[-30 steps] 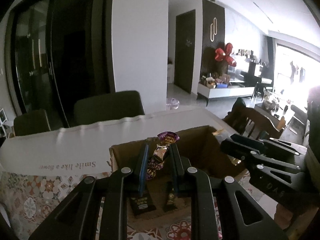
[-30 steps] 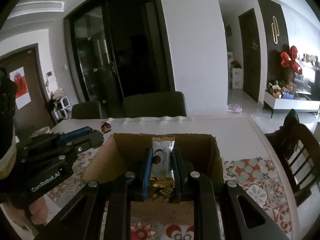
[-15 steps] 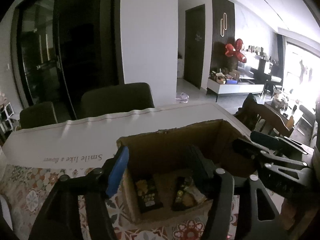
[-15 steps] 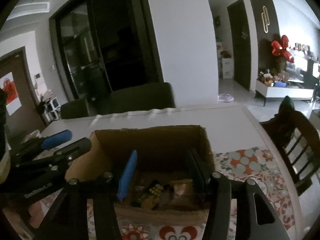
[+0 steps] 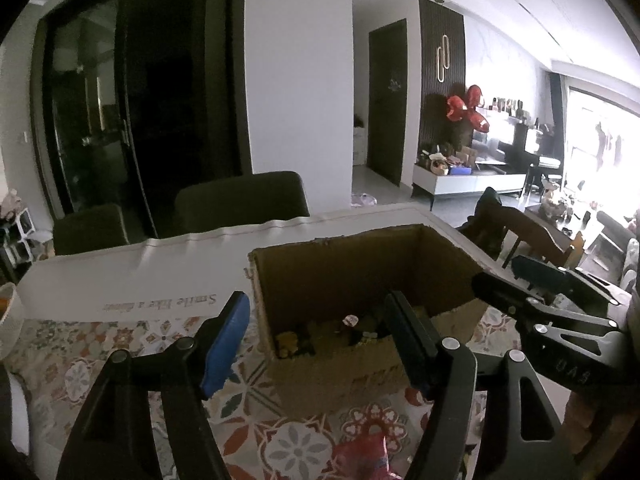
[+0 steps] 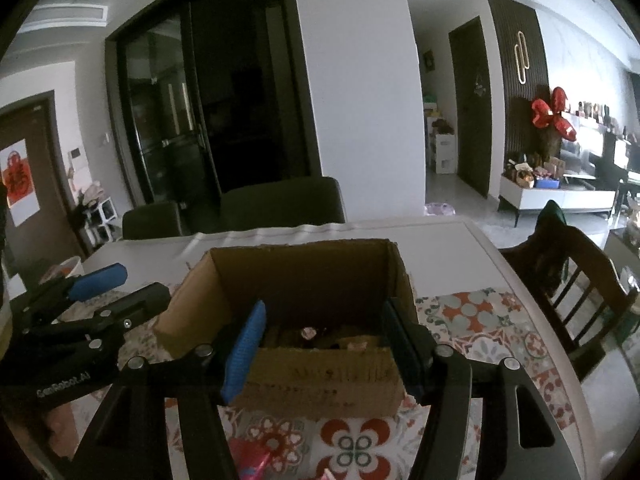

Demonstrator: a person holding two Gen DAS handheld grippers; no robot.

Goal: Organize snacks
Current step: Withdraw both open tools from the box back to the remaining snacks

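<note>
An open cardboard box (image 5: 360,264) stands on the patterned tablecloth and also shows in the right wrist view (image 6: 304,272). Several wrapped snacks (image 5: 320,332) lie on its floor; they show in the right wrist view too (image 6: 320,336). My left gripper (image 5: 316,320) is open and empty, held in front of the box's near left corner. My right gripper (image 6: 324,328) is open and empty, in front of the box's near wall. Each gripper shows in the other's view: the right (image 5: 532,280), the left (image 6: 120,284). A pink wrapped snack (image 5: 360,456) lies on the cloth below my left gripper.
A white cloth strip (image 5: 140,280) with printed words covers the table's far part. Dark chairs (image 5: 240,200) stand behind the table and a wooden chair (image 6: 568,272) at its right. A white bowl (image 5: 6,312) sits at the far left. A pink wrapper (image 6: 248,456) lies near the front.
Both grippers opened and dropped their snacks into the box: the left a purple-gold candy, the right a dark packet. Both then drew back from the box.
</note>
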